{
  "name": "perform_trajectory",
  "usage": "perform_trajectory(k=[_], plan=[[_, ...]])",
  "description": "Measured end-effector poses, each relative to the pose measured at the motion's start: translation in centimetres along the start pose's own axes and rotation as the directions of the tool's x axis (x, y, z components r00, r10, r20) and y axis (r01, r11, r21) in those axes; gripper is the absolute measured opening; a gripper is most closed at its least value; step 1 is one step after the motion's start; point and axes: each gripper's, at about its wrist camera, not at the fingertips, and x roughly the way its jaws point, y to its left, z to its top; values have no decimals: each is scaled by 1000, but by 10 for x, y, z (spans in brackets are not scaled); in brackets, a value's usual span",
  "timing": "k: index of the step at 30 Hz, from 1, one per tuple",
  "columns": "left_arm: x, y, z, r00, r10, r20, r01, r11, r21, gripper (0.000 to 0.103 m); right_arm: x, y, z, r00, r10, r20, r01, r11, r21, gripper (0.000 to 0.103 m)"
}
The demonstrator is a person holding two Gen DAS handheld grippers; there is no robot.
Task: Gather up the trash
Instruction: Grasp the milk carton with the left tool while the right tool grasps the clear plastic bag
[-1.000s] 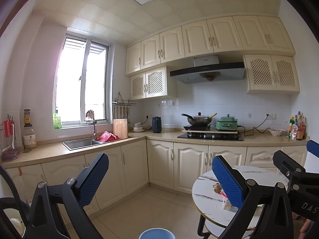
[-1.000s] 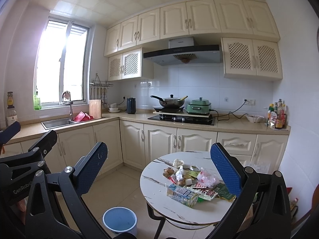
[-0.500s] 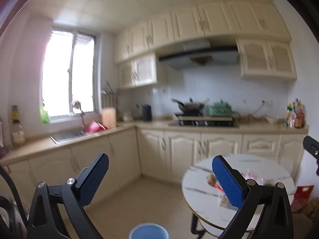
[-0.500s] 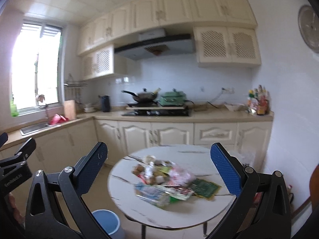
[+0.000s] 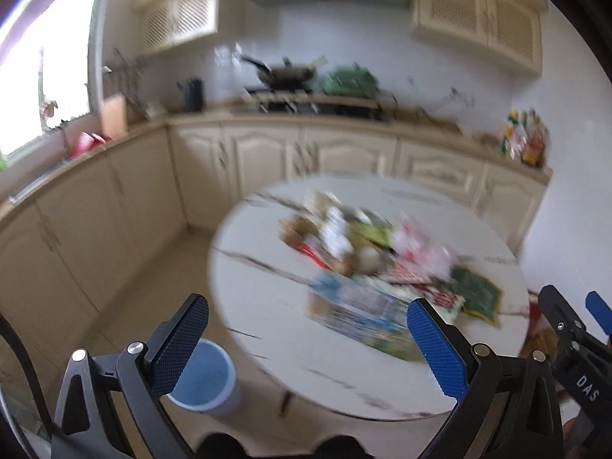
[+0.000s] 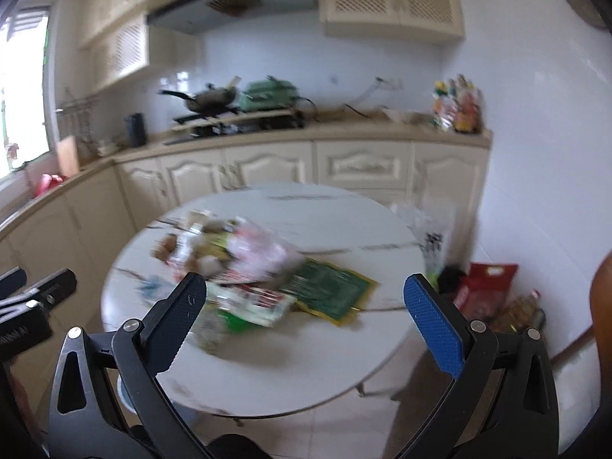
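A heap of trash (image 5: 367, 260), wrappers, packets and a flat green packet (image 5: 476, 292), lies on a round white marble table (image 5: 267, 306). The heap also shows in the right wrist view (image 6: 244, 267), with the green packet (image 6: 329, 290) at its right. A blue bin (image 5: 202, 378) stands on the floor at the table's left. My left gripper (image 5: 306, 344) is open and empty, above the table's near edge. My right gripper (image 6: 302, 321) is open and empty, in front of the heap. Both views are blurred.
Cream kitchen cabinets (image 5: 267, 157) and a counter with a stove and wok (image 5: 287, 72) run behind the table. Bottles (image 6: 457, 105) stand at the counter's right end. A red bag (image 6: 485, 287) and other bags sit on the floor by the right wall.
Both grippers have swung downward and to the right, toward the table. The trash heap now fills the middle of both views. Both stay open.
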Motion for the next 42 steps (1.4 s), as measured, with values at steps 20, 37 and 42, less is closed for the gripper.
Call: perform_trajectory(k=[20,37,42], plan=[[172,-47,57,973,83,-216,-82,997,12,102,89,-44,-23,991,61,-121,-63,998,-12,103],[153,45,35,974,-36,-224,26,999,-47,71,132,-1,-3,973,175,-153,-191,977,-91,103],[153,50,33,970,-97,-224,92,995,-30,50,158,13,16,956,232,-180,-248,966,-74,103]])
